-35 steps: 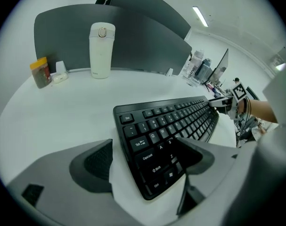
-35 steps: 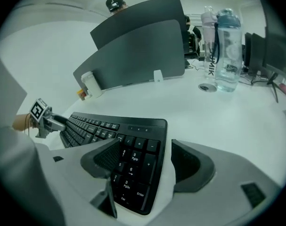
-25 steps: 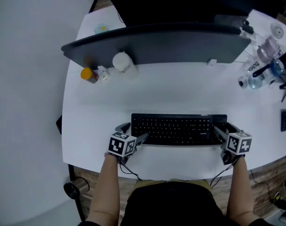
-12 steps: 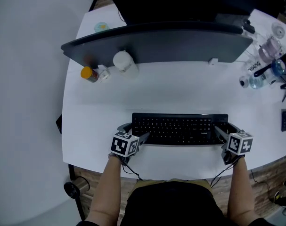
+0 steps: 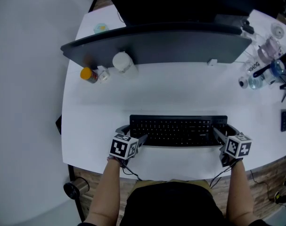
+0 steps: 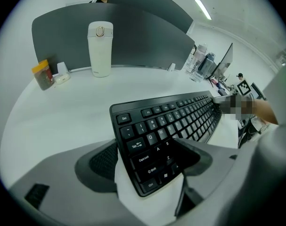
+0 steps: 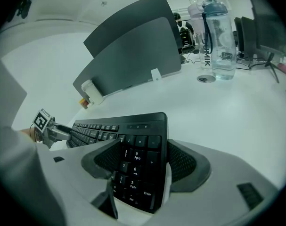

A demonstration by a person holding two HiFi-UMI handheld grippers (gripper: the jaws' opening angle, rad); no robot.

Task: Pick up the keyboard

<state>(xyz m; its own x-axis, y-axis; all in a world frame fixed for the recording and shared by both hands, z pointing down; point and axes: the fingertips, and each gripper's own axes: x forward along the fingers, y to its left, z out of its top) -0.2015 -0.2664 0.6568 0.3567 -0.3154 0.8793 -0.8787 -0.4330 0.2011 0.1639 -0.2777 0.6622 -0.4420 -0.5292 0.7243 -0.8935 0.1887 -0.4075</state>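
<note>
- The keyboard [image 5: 178,131] lies on the white desk [image 5: 180,91] near its front edge, squarely in front of the person. Its long axis runs left to right across the head view.
- The left tool [image 6: 150,154] is at the keyboard's left end and points steeply down.
  - Its jaws straddle the short width there. One pad sits against the far edge beside the Esc and Tab keys, and the other comes in over the near edge by the bottom rows.
  - These jaws have just been closing with that end between them. They stand wide, as the keyboard's depth demands, and look to be gripping it.
- The right tool [image 7: 143,159] mirrors this at the number-pad end. One pad is on the far edge and one on the near side, equally wide apart, and it appears clamped across that end.
- Neither hand is nearer, since each has its own end and the whole length of the keyboard spans the gap between the two tools.
- Both grips cross the short axis, so the lift likely depends on the two hands rising together and level. If one end rises ahead of the other, the long body would tilt and could twist in the pads.
- Whether the keyboard has left the desk cannot be told from these views.
</note>
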